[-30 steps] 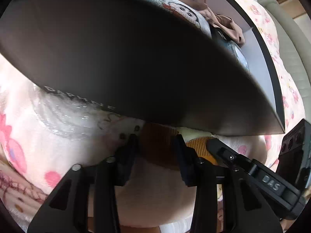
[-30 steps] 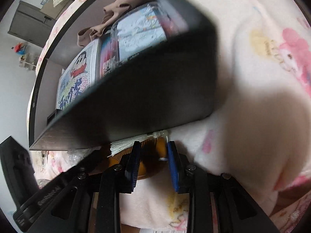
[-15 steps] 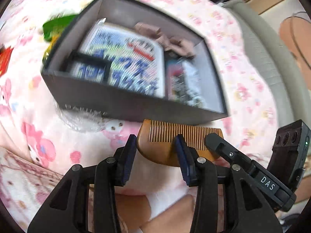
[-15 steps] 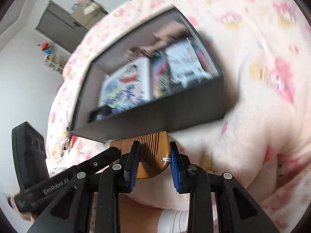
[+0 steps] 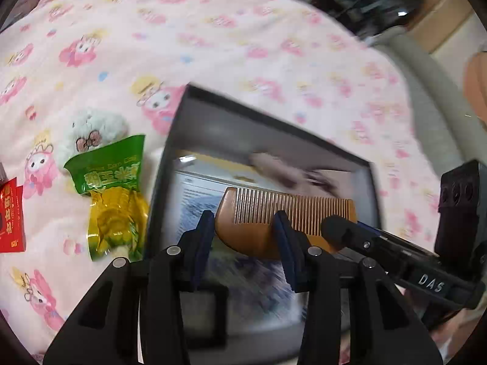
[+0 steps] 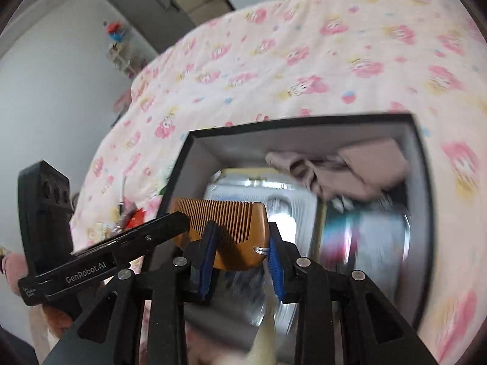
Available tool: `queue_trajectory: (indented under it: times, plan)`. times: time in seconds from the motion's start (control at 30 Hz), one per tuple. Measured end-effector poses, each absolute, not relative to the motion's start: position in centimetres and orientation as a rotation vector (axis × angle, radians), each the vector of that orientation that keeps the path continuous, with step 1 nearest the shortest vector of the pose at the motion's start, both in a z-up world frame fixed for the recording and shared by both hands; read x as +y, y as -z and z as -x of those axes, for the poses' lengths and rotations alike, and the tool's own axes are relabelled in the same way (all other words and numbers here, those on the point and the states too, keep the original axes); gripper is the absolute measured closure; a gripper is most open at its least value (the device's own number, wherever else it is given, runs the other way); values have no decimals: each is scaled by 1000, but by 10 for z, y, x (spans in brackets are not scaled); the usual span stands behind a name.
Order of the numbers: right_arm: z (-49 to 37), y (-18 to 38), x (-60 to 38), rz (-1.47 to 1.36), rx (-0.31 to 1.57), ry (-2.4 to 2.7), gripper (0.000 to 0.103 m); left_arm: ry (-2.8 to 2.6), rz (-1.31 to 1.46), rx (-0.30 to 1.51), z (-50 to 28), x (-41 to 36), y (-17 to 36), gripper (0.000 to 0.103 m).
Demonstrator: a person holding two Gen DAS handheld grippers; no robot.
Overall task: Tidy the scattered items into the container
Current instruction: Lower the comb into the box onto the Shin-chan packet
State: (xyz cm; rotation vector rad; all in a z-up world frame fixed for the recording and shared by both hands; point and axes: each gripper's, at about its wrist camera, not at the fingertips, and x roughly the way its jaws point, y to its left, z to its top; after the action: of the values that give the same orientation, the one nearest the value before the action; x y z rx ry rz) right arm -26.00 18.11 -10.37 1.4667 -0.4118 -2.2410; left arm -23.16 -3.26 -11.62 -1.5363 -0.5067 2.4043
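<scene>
A brown wooden comb hangs over the open dark box, carried by both grippers. My left gripper is shut on the comb's rounded left end. My right gripper has the other end of the comb between its blue pads; its jaws are opening while the pads still touch the wood. The box holds printed packets and a crumpled beige cloth. Each view shows the other gripper's finger at the comb's far end.
A pink cartoon-print blanket covers the bed. Left of the box lie a green and yellow snack packet, a white plush toy and a red packet. A grey cabinet stands against the far wall.
Both grippers rose with the comb from the blanket in front of the box's near wall to above the box. The views now look down into it.
</scene>
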Motion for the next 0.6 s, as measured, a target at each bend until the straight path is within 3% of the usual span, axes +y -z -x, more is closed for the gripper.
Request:
queue_trajectory:
  times: [0.13, 0.3, 0.47, 0.6]
  plan:
    - [281, 137, 182, -1536, -493, 2177, 73, -2540, 1519, -277, 234, -15, 121, 64]
    - [279, 163, 195, -1654, -563, 2169, 71, -2596, 1483, -268, 231, -17, 118, 64]
    - [269, 139, 216, -1585, -491, 2263, 71, -2425, 1472, -270, 216, -4, 116, 64]
    - [262, 126, 222, -1580, -298, 2257, 71, -2287, 1610, -245, 211, 19, 137, 65]
